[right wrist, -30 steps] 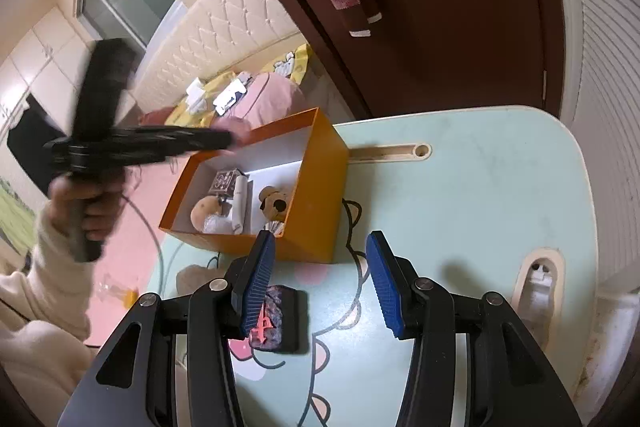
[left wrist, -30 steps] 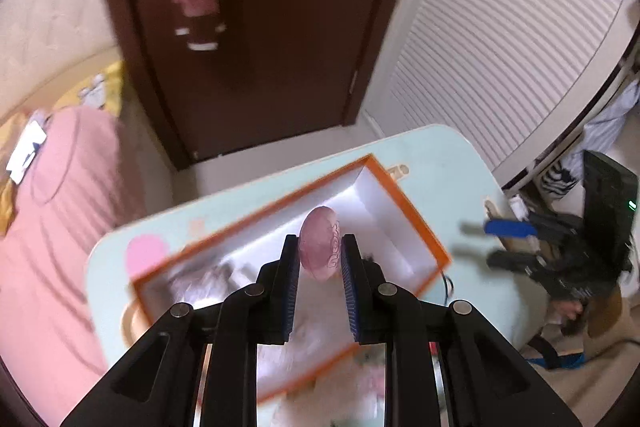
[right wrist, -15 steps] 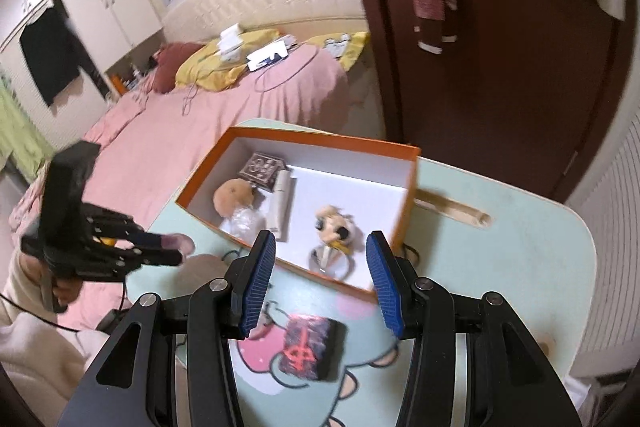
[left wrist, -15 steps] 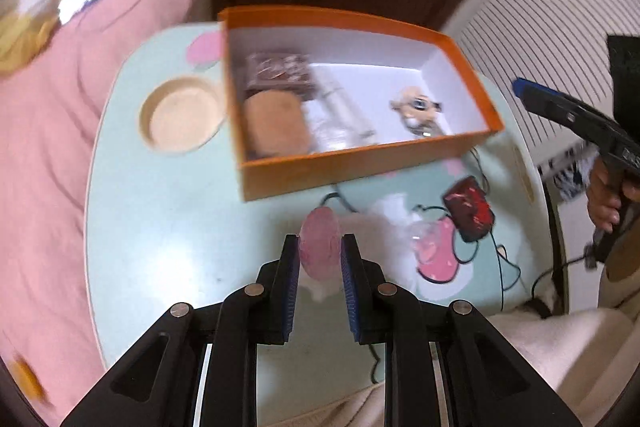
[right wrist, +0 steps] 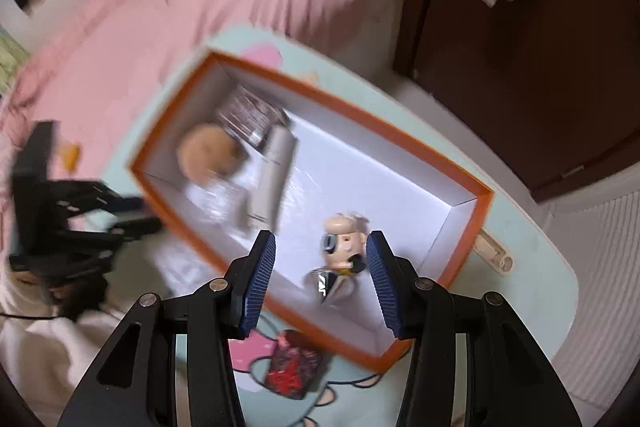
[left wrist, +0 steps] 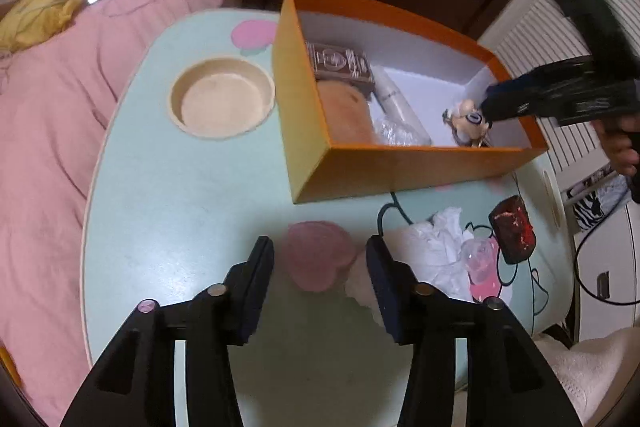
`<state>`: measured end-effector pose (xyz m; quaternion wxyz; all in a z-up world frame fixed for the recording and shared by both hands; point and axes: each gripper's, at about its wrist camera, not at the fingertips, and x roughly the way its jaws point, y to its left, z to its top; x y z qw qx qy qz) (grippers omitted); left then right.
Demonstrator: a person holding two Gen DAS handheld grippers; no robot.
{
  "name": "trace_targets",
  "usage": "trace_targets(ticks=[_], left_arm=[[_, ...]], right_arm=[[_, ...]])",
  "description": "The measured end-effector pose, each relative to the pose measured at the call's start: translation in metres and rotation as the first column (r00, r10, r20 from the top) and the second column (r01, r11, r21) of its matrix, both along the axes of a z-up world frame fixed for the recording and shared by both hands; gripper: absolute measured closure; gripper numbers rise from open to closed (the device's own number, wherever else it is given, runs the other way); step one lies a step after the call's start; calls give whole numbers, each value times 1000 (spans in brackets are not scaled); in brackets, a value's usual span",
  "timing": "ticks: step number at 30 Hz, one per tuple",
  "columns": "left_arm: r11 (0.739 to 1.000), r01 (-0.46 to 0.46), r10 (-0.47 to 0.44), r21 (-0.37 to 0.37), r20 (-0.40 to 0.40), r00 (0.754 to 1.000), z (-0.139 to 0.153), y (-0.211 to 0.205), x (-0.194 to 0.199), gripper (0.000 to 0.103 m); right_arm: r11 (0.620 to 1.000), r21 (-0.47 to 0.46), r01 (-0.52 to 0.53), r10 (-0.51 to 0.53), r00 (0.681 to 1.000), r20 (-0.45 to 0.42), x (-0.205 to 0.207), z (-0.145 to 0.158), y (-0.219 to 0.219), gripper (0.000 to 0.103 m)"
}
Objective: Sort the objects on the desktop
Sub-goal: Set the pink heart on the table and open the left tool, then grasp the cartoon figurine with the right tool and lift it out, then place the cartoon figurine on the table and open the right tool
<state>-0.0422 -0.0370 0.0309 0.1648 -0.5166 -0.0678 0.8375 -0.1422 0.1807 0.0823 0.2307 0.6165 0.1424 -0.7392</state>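
- My left tongs [left wrist: 320,259] have just spread wide, dropping the pink stone [left wrist: 318,255] onto the counter [left wrist: 180,195].
- Right tongs [right wrist: 321,273], open and empty, now hover over the figurine [right wrist: 344,247] in the orange box [right wrist: 460,235]; it seems next.

- The left wrist view looks down along its fingers from the near edge of the mint table [left wrist: 168,195], close above it, with the orange box [left wrist: 400,167] ahead.
- The right wrist view looks steeply down into that orange box [right wrist: 468,187] from close above.
- Both views share the box, its figurine [left wrist: 468,119] [right wrist: 344,243], the table [right wrist: 540,267] and the pink bed [left wrist: 48,131] [right wrist: 160,23].
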Motion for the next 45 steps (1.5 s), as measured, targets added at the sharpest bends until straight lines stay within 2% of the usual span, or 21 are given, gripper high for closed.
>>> trace_targets(ticks=[5, 8, 10, 12, 17, 21, 25, 29, 35, 38, 42, 45], left_arm=[[999, -13, 14, 42, -18, 1000, 6, -11, 1, 56], [998, -33, 34, 54, -18, 999, 8, -18, -1, 56], [997, -44, 45, 61, -20, 999, 8, -22, 0, 56], [996, -53, 55, 67, -23, 998, 9, -25, 1, 56], [996, -64, 66, 67, -30, 997, 12, -28, 4, 56], [996, -64, 67, 69, -30, 997, 15, -31, 3, 56], [995, -60, 62, 82, -29, 998, 18, -29, -2, 56], [995, -64, 66, 81, -29, 997, 21, -26, -11, 56], [997, -53, 54, 64, -11, 998, 20, -18, -21, 56], [998, -43, 44, 54, -12, 999, 29, -15, -22, 56], [999, -29, 30, 40, -14, 999, 40, -11, -22, 56], [999, -19, 20, 30, -15, 1000, 48, -8, -22, 56]], right_arm=[[996, 94, -8, -5, 990, 139, -20, -36, -6, 55], [986, 162, -49, 25, 989, 144, -21, -44, -14, 55], [971, 219, -92, 66, 990, 122, -19, -49, -18, 66], [967, 229, -111, 86, 989, 118, -17, -53, -19, 66], [987, 131, -93, 79, 991, 109, -15, -43, -14, 66], [998, -15, -57, 57, 998, 7, -6, -4, -3, 66], [988, -151, -40, 31, 998, -63, 19, 35, 17, 66], [979, -204, -30, 16, 997, -72, 48, 54, 34, 66], [991, -134, 30, -34, 999, -30, 91, 38, 68, 66], [991, -109, 80, -80, 997, 6, 108, 15, 83, 66], [981, -114, 156, -153, 988, 28, 112, -13, 94, 66], [979, -121, 167, -166, 986, 20, 111, -23, 93, 66]])
